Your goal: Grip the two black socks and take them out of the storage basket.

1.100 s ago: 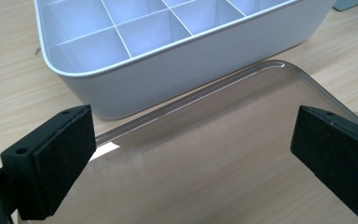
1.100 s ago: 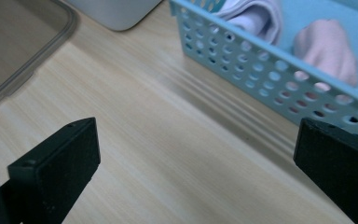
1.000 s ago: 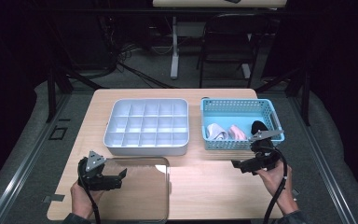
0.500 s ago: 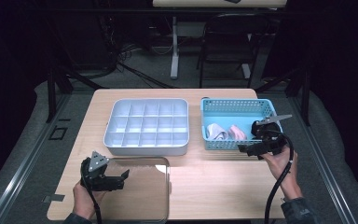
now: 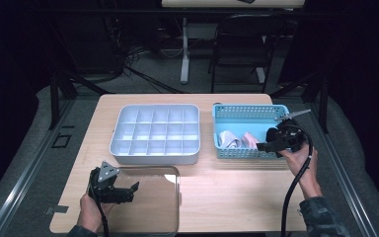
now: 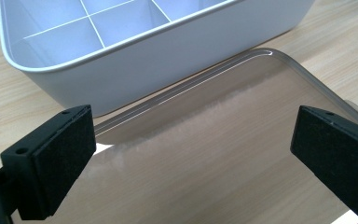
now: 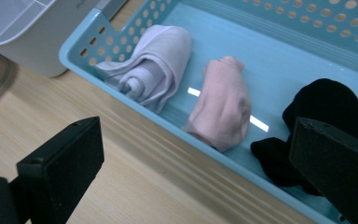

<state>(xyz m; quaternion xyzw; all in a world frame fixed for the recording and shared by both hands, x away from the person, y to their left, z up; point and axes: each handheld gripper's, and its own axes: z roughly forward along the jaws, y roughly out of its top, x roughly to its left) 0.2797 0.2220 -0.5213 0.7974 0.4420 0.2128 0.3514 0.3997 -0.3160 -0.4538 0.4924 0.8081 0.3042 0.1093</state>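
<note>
A white compartment box point(image 5: 155, 133) sits mid-table with all its cells bare. To its right stands a light blue perforated basket point(image 5: 249, 113) holding rolled socks: a lavender one point(image 7: 151, 65), a pink one point(image 7: 223, 100) and a black one point(image 7: 319, 116). My right gripper point(image 5: 271, 143) hovers open over the basket's near right edge, jaws wide above the pink and black socks. A clear lid point(image 5: 153, 197) lies flat at the table's front left. My left gripper point(image 5: 123, 192) is open just above the clear lid point(image 6: 214, 154), with the white box's wall point(image 6: 168, 60) right ahead.
The wooden table point(image 5: 237, 197) has bare room at the front centre and right. A cable point(image 5: 288, 197) trails from the right gripper along the forearm. Beyond the table stand a chair point(image 5: 239, 44) and dark floor.
My right gripper has lifted and moved forward from the table in front of the basket to over its near right edge. The left gripper has shifted slightly over the lid.
</note>
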